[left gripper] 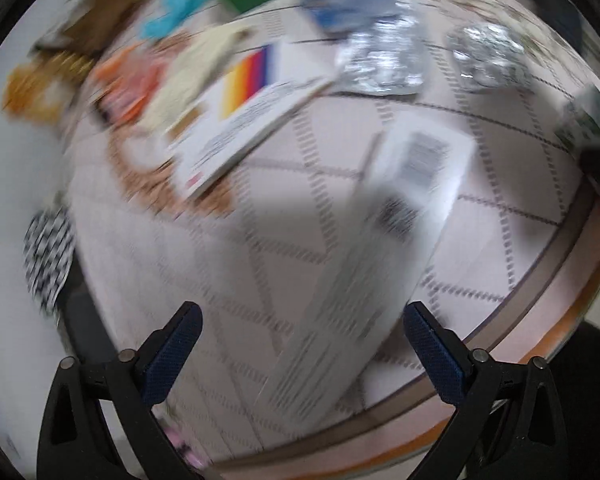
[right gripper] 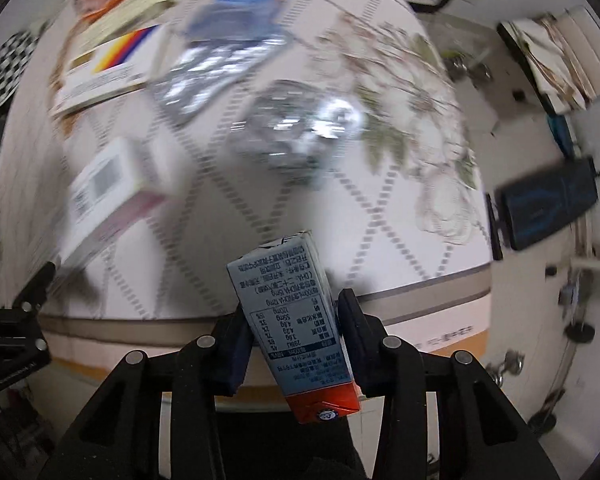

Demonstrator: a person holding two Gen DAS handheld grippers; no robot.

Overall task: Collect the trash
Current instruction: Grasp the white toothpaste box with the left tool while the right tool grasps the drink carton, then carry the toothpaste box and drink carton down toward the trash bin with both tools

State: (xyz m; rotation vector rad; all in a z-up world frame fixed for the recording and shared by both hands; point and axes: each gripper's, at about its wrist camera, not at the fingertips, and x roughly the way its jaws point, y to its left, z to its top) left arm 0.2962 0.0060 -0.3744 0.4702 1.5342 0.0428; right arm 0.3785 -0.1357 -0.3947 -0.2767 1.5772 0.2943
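Between right tongs: milk carton, unseen leftward.

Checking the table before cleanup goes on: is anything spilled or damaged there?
Yes. Brown crumbs lie scattered on the tablecloth beside and under the striped box. Farther back, a foil ball and a flattened foil wrapper look crushed.

Small grey-and-orange drink carton clamped upright between tool pads.
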